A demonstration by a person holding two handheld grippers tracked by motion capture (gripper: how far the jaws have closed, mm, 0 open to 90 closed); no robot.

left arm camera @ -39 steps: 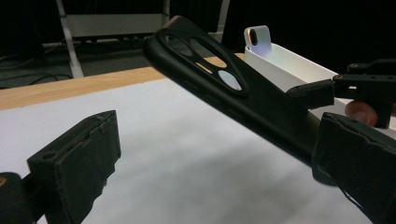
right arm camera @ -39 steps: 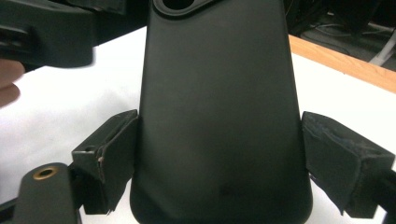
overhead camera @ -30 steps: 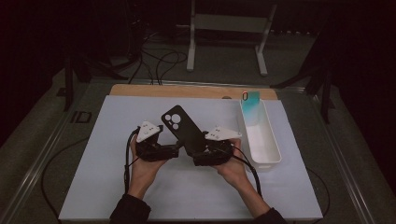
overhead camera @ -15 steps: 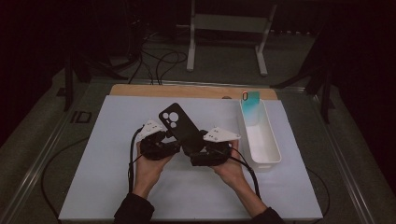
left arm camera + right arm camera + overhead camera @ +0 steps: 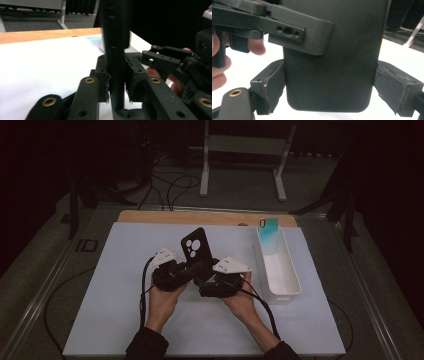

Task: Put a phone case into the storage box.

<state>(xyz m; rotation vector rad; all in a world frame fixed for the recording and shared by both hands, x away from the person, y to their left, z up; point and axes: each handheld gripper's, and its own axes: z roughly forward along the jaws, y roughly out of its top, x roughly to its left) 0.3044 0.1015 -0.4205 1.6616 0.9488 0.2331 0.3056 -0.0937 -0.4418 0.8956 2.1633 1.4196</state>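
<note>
Left gripper [image 5: 117,85], jaws just closing, pinches black phone case [image 5: 196,249] edgewise; right gripper [image 5: 329,87] clamps its sides, mid-mat [image 5: 115,270].

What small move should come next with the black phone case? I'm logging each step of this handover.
Probably the right gripper should ease its jaws open. It holds the black phone case by its side edges, upright over the white mat, while the left gripper, whose jaws have just been closing, now clamps the case's faces. With both gripping, one likely lets go.
</note>
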